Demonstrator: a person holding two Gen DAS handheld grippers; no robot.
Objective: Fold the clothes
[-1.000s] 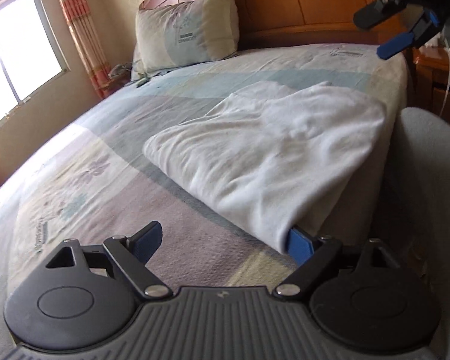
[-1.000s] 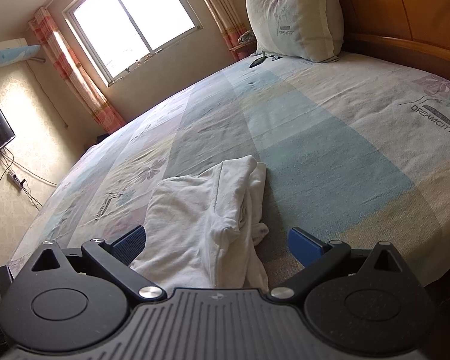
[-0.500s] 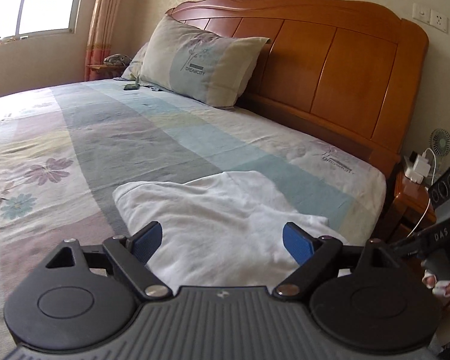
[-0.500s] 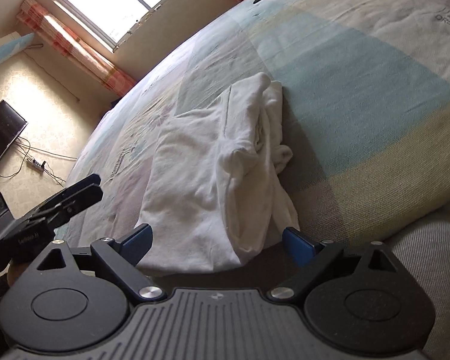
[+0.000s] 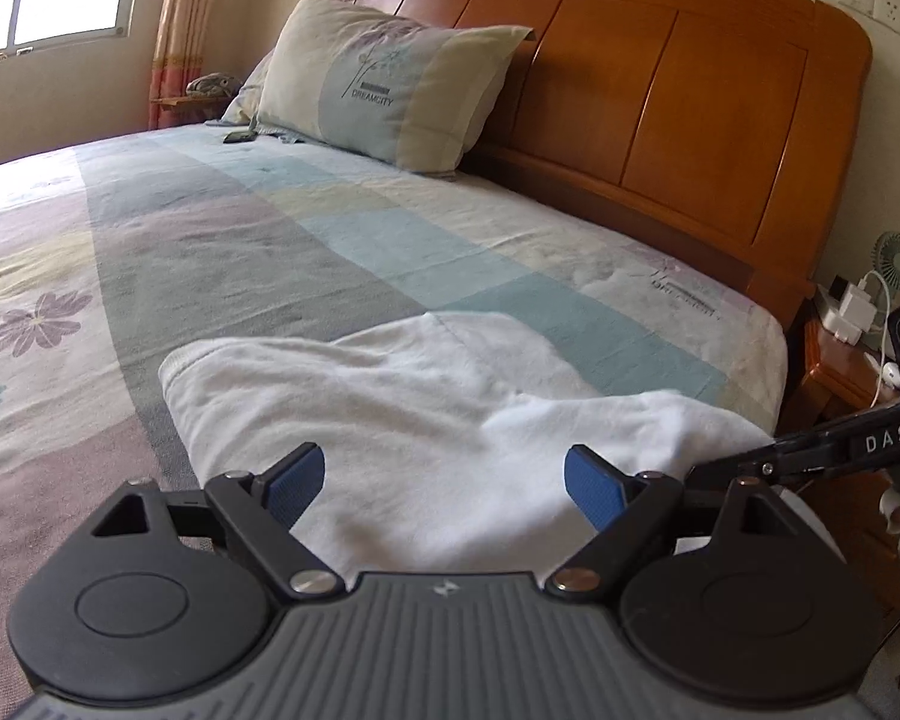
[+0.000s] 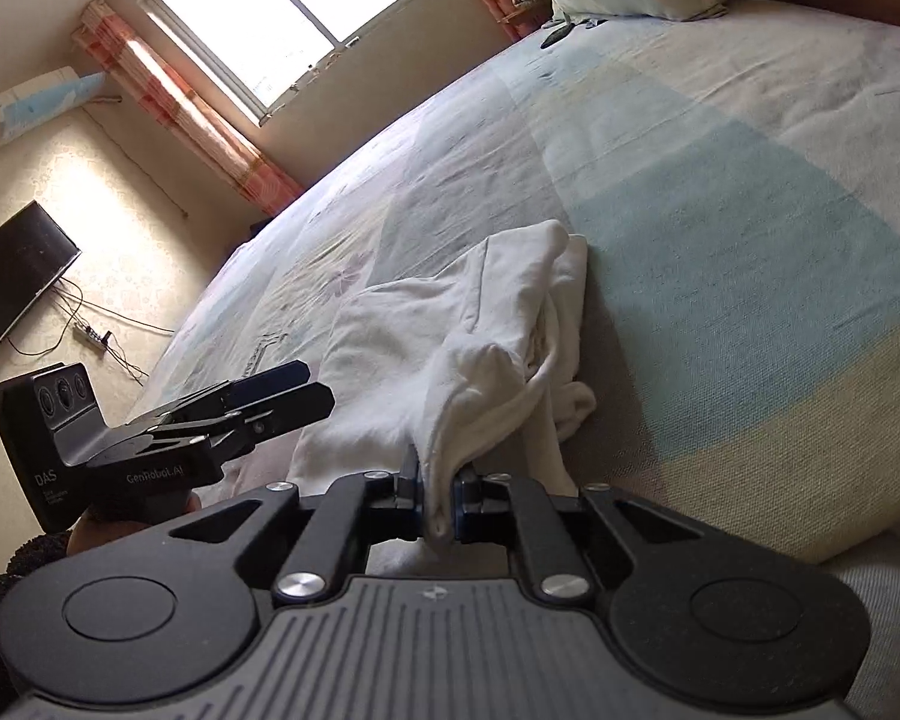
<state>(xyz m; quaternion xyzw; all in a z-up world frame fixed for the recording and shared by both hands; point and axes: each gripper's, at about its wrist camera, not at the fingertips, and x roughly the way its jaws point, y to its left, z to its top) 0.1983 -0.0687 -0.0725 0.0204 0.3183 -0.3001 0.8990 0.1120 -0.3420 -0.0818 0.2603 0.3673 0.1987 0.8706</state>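
With my right claw [image 6: 435, 495] clamped tight on the soft white garment's [image 6: 450, 336] near hem, my left claw [image 5: 444, 483] hangs wide apart over it; rumpled cotton sprawls across the patchwork bedsheet [image 6: 720, 192] near its edge.

A lived-in home bedroom: a wide bed [image 5: 222, 252] under a patchwork floral sheet fills both views, with a carved wooden headboard [image 5: 678, 90] and a pillow [image 5: 390, 84] at upper centre. At upper left of the right wrist view, a curtained window [image 6: 288, 24], a wall air conditioner [image 6: 42, 102] and a wall-mounted television [image 6: 18, 276]. A bedside table [image 5: 840, 372] with a small fan [image 5: 897, 258] and chargers stands at right.
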